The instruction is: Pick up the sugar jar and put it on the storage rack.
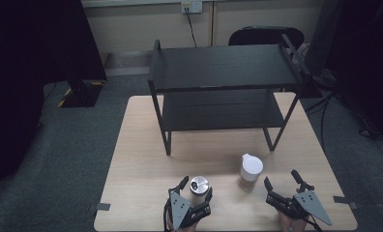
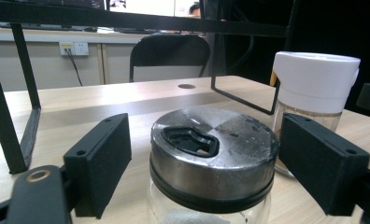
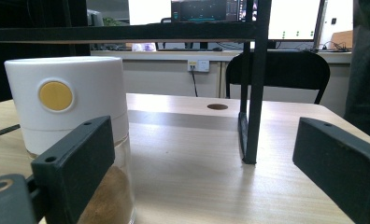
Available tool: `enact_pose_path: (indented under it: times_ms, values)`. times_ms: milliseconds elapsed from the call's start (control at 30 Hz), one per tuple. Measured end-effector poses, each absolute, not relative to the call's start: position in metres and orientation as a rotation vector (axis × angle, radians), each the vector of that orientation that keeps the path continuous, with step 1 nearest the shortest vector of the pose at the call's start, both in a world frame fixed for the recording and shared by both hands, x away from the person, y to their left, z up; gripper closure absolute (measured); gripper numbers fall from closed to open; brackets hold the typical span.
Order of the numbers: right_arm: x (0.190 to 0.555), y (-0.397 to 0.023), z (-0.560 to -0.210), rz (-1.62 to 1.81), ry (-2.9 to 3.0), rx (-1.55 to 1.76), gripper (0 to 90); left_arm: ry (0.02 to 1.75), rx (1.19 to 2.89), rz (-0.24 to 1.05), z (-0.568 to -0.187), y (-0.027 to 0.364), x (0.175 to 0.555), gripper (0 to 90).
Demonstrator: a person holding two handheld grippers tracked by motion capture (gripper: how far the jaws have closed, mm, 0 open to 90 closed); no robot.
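Pale wood tabletop point(image 1: 146, 145) carries a black two-tier shelf rack point(image 1: 223, 67) at its far half, with dark carpet and a chair beyond, and two jars stand near the person's edge. On the left is a glass jar with a steel shaker lid point(image 1: 199, 185), and the left gripper point(image 1: 195, 190) has it between its jaws; the left gripper view shows that same lid point(image 2: 214, 156) centred between the two black pads, with a sliver of daylight on each side, so the jaws stand partway in and have not yet pinched. No earlier picture is at hand to compare. To grip well, the pads should probably meet the jar just under the lid's black band, squarely on opposite sides, since glass is slick and a lopsided squeeze could tip it. Keeping the gripper level as it closes seems wise. Just to the right stands a white-capped jar point(image 1: 251, 172) of brown powder, close beside the steel-lidded one but apart from it. The right gripper point(image 1: 282, 182) hangs spread wide and empty near it; in the right gripper view that jar point(image 3: 66, 100) sits behind the left-hand pad, outside the gap.
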State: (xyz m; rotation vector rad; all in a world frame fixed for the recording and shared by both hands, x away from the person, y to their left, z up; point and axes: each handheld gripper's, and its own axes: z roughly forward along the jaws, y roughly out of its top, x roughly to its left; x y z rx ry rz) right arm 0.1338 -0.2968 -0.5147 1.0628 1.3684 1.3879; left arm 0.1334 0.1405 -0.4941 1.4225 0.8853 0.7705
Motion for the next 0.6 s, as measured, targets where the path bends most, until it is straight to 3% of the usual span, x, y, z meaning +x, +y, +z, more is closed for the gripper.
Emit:
enact_pose_path:
  times_ms: [367, 600]
  values:
    - [0.1337, -0.2970, -0.5151, 1.390, 1.367, 1.061, 4.1, 0.865, 1.435, 0.726, -0.4952, 0.1467, 0.1396, 33.3]
    - [0.1340, -0.2976, -0.5147, 1.392, 1.371, 1.061, 4.1, 0.865, 1.434, 0.731, -0.4967, 0.1457, 0.1401, 34.9]
